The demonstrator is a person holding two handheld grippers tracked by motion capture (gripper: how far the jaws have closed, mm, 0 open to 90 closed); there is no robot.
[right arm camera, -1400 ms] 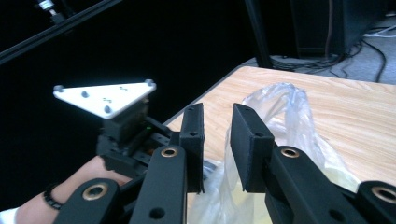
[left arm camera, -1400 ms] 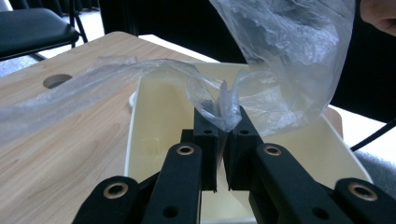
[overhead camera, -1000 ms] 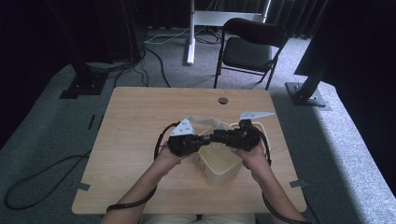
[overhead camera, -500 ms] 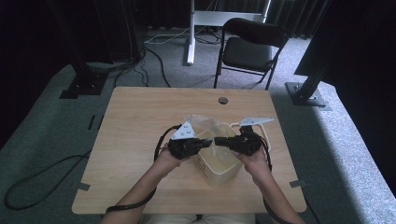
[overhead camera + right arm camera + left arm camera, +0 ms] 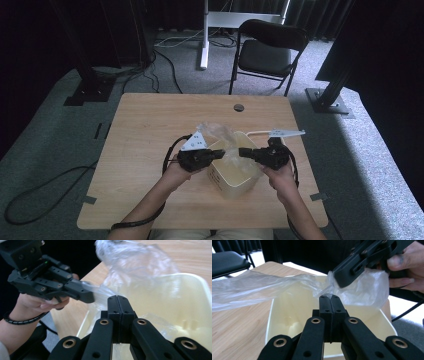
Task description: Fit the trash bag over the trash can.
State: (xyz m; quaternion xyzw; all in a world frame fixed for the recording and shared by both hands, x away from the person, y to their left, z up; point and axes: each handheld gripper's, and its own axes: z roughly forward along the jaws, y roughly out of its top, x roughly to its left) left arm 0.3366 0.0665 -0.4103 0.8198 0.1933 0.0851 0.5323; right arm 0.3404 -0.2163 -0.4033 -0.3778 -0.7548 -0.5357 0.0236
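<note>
clear plastic bag [image 5: 224,141] over cream bin [image 5: 235,185]

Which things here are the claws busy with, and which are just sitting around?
In the job:
- clear plastic bag, pinched by both claws
- cream bin under the bag
- left claw, shut on the bag
- right claw, shut on the bag

Just sitting around:
- black chair behind the table
- small dark round thing on the table
</note>
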